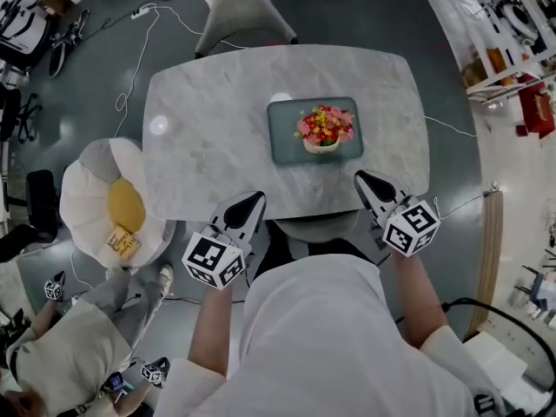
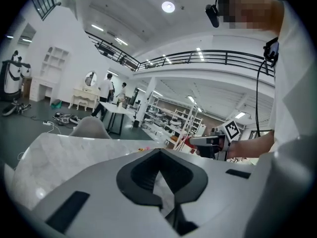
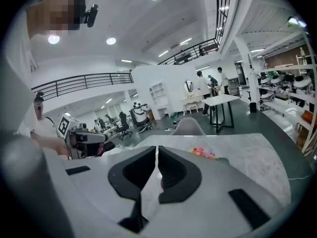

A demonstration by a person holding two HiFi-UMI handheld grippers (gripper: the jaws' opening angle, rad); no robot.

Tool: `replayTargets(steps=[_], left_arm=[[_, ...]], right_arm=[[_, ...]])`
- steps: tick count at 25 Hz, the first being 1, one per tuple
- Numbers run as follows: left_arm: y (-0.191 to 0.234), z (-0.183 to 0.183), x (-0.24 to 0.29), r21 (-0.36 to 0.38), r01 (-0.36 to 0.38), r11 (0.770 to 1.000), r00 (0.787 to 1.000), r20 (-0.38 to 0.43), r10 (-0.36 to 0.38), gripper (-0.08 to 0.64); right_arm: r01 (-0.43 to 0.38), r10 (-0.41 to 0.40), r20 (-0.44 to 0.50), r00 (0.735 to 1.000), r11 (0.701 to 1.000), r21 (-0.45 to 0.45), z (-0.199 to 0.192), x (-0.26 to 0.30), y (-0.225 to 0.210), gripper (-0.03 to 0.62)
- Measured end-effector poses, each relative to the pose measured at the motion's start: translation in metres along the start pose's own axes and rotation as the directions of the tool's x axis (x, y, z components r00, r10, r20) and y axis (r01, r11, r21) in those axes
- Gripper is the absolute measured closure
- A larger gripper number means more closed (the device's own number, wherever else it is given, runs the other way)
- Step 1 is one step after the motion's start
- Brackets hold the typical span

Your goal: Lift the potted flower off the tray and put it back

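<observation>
A potted flower [image 1: 324, 129] with red, pink and yellow blooms stands in a pale pot on a grey-green tray [image 1: 285, 137] on the marble table [image 1: 208, 120]. My left gripper [image 1: 257, 198] hovers at the table's near edge, left of the tray, shut and empty. At the near edge right of the tray, my right gripper [image 1: 360, 177] is also shut with nothing in it. In the right gripper view the jaws [image 3: 157, 148] sit together, with the flower tops [image 3: 204, 152] just beyond. The left gripper view shows its closed tips [image 2: 159, 151] and a sliver of flower [image 2: 142, 148].
A grey chair [image 1: 243, 16] stands at the table's far side. Left of the table is a white round seat with a yellow cushion [image 1: 124, 205]. A person [image 1: 61, 354] sits at the lower left. Cables [image 1: 143, 50] lie on the floor.
</observation>
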State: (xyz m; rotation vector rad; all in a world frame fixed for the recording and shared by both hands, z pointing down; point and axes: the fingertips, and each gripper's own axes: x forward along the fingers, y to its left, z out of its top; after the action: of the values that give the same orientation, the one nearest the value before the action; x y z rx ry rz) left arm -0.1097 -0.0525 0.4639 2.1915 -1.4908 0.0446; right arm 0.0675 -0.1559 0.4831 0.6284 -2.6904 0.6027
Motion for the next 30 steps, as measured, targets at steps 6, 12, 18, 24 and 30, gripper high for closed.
replayTargets(steps=[6,12,18,24,30], left_arm=[[0.003,-0.013,0.005,-0.053,-0.07,0.996,0.998,-0.003,0.07,0.551],[0.006,-0.028,0.007,-0.076,-0.114,0.991,0.993,-0.023,0.112,0.551],[0.009,-0.038,0.013,-0.101,-0.163,0.981,0.986,-0.038,0.16,0.551],[0.012,-0.046,0.009,-0.141,-0.214,0.967,0.977,-0.043,0.21,0.551],[0.011,-0.049,0.003,-0.163,-0.261,0.951,0.965,-0.058,0.255,0.551]], right_arm=[[-0.057,0.053,-0.098,0.994,0.998,-0.039,-0.011,0.026,-0.024,0.569],[-0.107,0.089,-0.202,0.975,0.991,-0.079,-0.038,0.063,-0.044,0.541],[-0.159,0.12,-0.299,0.947,0.981,-0.11,-0.063,0.094,-0.063,0.525],[-0.222,0.128,-0.42,0.898,0.958,-0.183,-0.098,0.124,-0.076,0.515],[-0.277,0.096,-0.526,0.845,0.92,-0.278,-0.128,0.149,-0.091,0.506]])
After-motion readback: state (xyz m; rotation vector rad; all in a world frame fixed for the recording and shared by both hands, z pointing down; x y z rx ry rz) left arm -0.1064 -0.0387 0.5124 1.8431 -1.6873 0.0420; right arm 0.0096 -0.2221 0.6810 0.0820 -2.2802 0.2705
